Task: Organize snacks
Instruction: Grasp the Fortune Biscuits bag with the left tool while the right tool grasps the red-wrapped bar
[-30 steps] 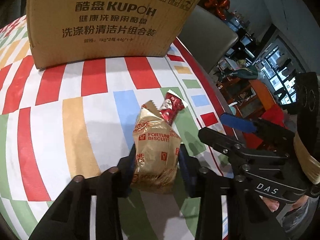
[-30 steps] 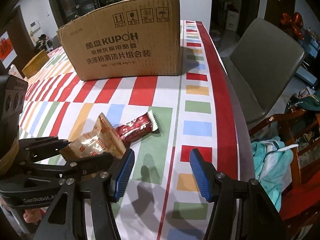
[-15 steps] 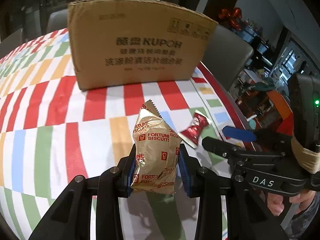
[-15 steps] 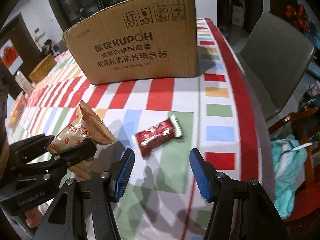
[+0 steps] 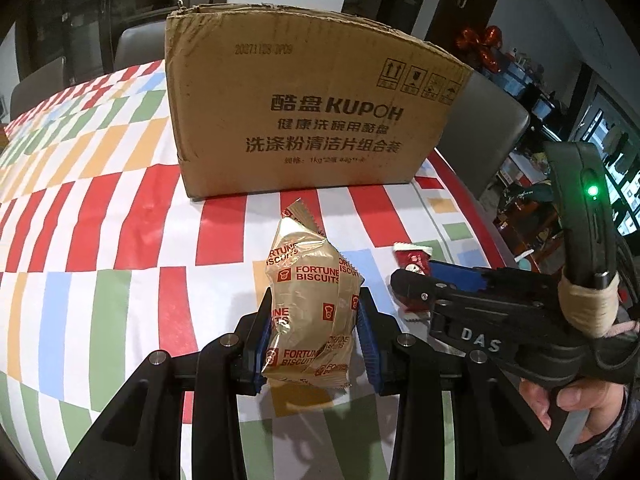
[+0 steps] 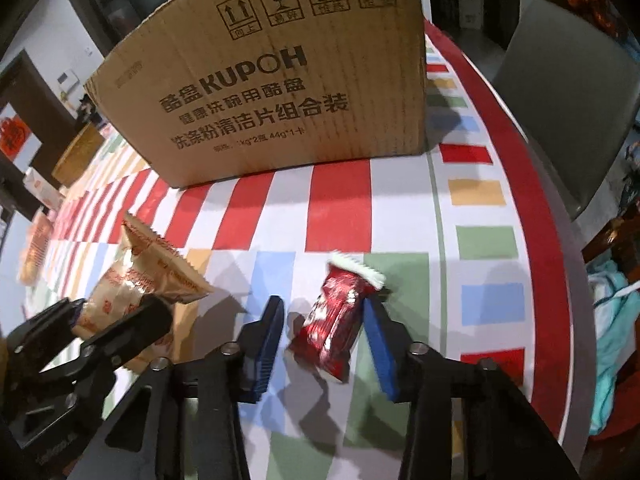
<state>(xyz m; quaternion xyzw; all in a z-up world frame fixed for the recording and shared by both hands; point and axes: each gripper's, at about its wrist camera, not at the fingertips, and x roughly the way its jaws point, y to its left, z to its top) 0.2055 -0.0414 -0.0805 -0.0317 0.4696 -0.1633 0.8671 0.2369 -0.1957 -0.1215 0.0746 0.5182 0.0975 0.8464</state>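
Striped tablecloth (image 6: 340, 200), left gripper (image 5: 316, 340) jaws clamping biscuit packet (image 5: 310, 304), right gripper (image 6: 324, 344) jaws wide around red snack (image 6: 340, 316)

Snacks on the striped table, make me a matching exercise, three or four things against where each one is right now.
Things:
1. gold Fortune Biscuits packet
2. red snack bar
3. cardboard box
4. grey chair

Places:
A. standing at the back of the table
B. clamped in the left gripper
C. beside the table edge
D. lying between the open fingers of the right gripper

Pairs: 1-B, 2-D, 3-A, 4-C
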